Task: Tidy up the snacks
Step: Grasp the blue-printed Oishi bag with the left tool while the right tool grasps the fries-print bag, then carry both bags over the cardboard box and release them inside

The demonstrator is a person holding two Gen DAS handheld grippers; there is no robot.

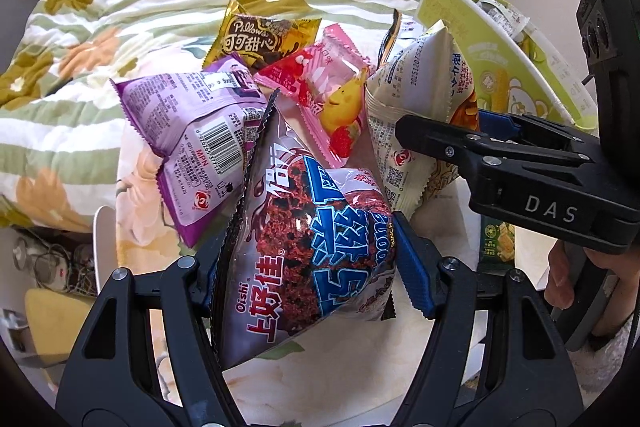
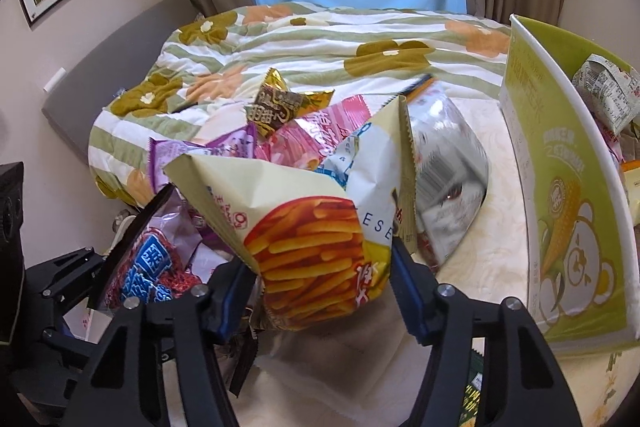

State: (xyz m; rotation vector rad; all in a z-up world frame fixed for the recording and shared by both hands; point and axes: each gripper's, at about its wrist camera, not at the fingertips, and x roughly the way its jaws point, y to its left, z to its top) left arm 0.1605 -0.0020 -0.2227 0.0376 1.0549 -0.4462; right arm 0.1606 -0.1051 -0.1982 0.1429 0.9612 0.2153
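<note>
My left gripper [image 1: 312,267] is shut on a silvery Oishi bag [image 1: 304,227] printed in red and blue, its blue pads pressing both sides of the bag. The same bag shows at the lower left of the right wrist view [image 2: 148,267]. My right gripper [image 2: 324,287] is shut on a cream bag of cheese sticks [image 2: 304,227], which crumples between its pads. In the left wrist view that gripper [image 1: 444,127] reaches in from the right over the cream bag [image 1: 416,83]. Both bags are held just above the snack pile.
A purple bag [image 1: 188,139], a pink packet [image 1: 328,91], a gold Pillows packet [image 1: 260,39] and a silver bag [image 2: 448,179] lie heaped on the bed. A green corn-print box [image 2: 560,187] with several packets inside stands at the right. A floral quilt [image 1: 120,7] lies behind.
</note>
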